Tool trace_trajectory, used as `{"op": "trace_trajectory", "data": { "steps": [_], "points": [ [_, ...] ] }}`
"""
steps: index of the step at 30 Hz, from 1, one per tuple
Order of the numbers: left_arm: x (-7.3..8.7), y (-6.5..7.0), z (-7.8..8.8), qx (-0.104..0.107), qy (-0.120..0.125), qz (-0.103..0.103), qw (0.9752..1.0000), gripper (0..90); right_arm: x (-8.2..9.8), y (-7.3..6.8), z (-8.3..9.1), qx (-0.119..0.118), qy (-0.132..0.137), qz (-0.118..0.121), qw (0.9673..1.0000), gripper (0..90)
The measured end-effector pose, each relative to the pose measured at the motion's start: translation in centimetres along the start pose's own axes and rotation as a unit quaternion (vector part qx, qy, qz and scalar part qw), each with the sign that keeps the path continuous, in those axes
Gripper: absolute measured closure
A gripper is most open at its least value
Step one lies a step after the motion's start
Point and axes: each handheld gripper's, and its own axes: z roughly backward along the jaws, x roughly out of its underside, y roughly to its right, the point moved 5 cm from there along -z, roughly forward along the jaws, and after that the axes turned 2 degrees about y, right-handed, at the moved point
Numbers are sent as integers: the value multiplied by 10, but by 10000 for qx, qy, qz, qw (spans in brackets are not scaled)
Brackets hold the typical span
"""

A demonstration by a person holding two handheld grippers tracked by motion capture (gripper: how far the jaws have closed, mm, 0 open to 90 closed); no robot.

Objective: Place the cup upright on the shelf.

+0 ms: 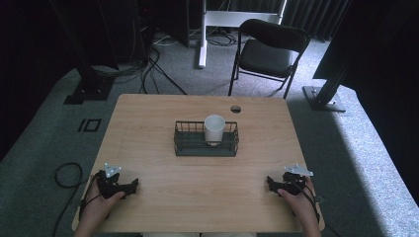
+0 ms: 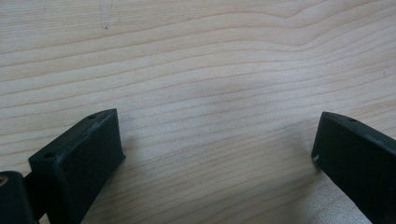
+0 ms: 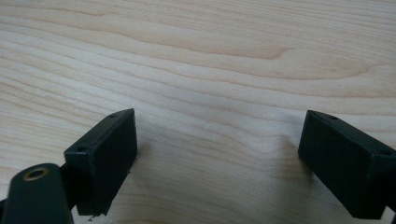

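Note:
A white cup (image 1: 214, 129) stands upright inside a black wire basket (image 1: 187, 146) at the middle of the wooden table (image 1: 148, 118). My left gripper (image 1: 132, 186) rests on the table near the front left corner, held by a hand. It is open, its jaws wide apart over bare wood (image 2: 215, 135). My right gripper (image 1: 270, 182) rests near the front right corner in the other hand. It is open too, with only wood grain between its jaws (image 3: 217, 135). Both grippers lie well in front of the basket and point inward.
A round hole (image 1: 235, 108) sits near the table's far edge. Behind the table stand a black folding chair (image 1: 267, 52), a white stand (image 1: 202, 39) and dark frame posts on grey carpet. Cables (image 1: 66, 174) trail off the table's left side.

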Motion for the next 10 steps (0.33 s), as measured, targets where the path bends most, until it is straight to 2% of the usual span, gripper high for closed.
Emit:
{"op": "trace_trajectory", "data": {
  "steps": [10],
  "points": [
    [0, 0, 0, -1, -2, 2, 10000, 21, 0, -1, 0, -47, -12, 33, 10000, 113]
  ]
}}
